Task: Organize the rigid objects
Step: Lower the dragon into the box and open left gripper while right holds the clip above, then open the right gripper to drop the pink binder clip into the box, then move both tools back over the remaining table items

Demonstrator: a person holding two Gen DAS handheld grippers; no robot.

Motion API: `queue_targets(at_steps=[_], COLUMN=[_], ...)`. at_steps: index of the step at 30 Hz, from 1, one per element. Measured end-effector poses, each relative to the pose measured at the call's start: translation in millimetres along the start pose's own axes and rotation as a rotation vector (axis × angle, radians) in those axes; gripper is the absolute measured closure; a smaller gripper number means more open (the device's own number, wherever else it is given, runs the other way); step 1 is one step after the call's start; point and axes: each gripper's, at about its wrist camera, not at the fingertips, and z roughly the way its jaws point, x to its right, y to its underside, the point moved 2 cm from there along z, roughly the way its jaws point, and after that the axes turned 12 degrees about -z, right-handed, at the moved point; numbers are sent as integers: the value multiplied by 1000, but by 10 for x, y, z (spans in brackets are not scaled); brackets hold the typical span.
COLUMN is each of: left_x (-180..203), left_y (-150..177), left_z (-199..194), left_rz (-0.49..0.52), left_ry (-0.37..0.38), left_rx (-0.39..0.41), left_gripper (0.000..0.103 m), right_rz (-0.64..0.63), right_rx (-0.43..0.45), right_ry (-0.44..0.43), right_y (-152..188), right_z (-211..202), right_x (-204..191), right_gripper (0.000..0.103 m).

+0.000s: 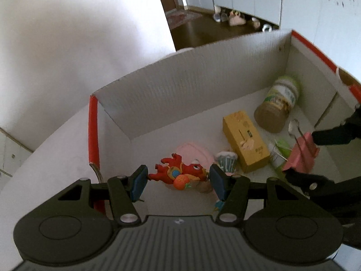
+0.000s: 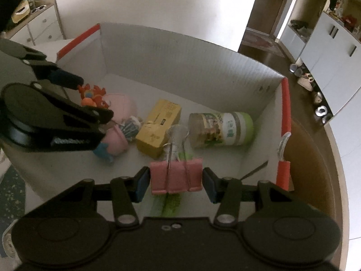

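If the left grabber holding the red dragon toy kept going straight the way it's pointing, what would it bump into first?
Probably the pink thing lying on the floor of the white box, right past the red dragon toy that the left gripper holds. Depth is hard to judge, so the little striped cup could be close too.

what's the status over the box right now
Left gripper shut on red toy. Right gripper shut on pink clip. Both over white box; jar, yellow carton lie below.
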Motion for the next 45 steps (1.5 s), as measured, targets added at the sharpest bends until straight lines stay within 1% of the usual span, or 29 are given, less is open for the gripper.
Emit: queue_targets(at_steps=[5, 9, 12, 14, 16, 19, 21, 24, 26, 30, 32, 34, 38, 41, 43, 45], left_x=[18, 18, 10, 2, -9, -22, -16, -36, -48, -92, -117, -145, -214, -250, -272, -313], left_y=[-33, 4, 34, 54, 69, 86, 79, 80, 93, 143, 185, 228, 340, 437, 506, 571], left_z=[2, -33, -89, -124, -160, -232, -286, -395, -478, -652, -741, -830, -1010, -1131, -1198, -1281], left_rz=[23, 15, 14, 10, 5, -5, -14, -26, -37, -63, -68, -70, -89, -76, -71, -75], left_ry=[4, 40, 46, 54, 60, 70, 78, 86, 100, 135, 151, 167, 209, 226, 236, 252], left_rx=[-19, -25, -17, -12, -4, 12, 22, 40, 53, 73, 87, 101, 113, 126, 134, 145], left_gripper=[43, 42, 40, 40, 40, 40, 40, 40, 40, 40, 40, 40, 40, 39, 33, 33], right_rz=[12, 17, 23, 32, 40, 33, 28, 34, 38, 51, 61, 75, 105, 124, 136, 146], right_rx=[8, 21, 33, 41, 48, 61, 66, 80, 92, 119, 134, 146, 169, 186, 197, 209], right_ry=[-6, -6, 0, 4, 4, 15, 23, 28, 34, 45, 51, 50, 51, 53, 55, 55], right_y=[25, 33, 42, 40, 57, 84, 97, 119, 138, 169, 191, 217, 274, 318, 348, 381], right_z=[-48, -103, -156, -192, -241, -329, -379, -478, -559, -747, -850, -937, -1108, -1239, -1322, -1415], right_x=[43, 42, 33, 37, 45, 31, 11, -10, -21, -51, -71, -90, -178, -249, -313, -379], right_gripper=[50, 49, 46, 43, 43, 36, 36, 35, 32, 29, 26, 26, 22, 19, 18, 16])
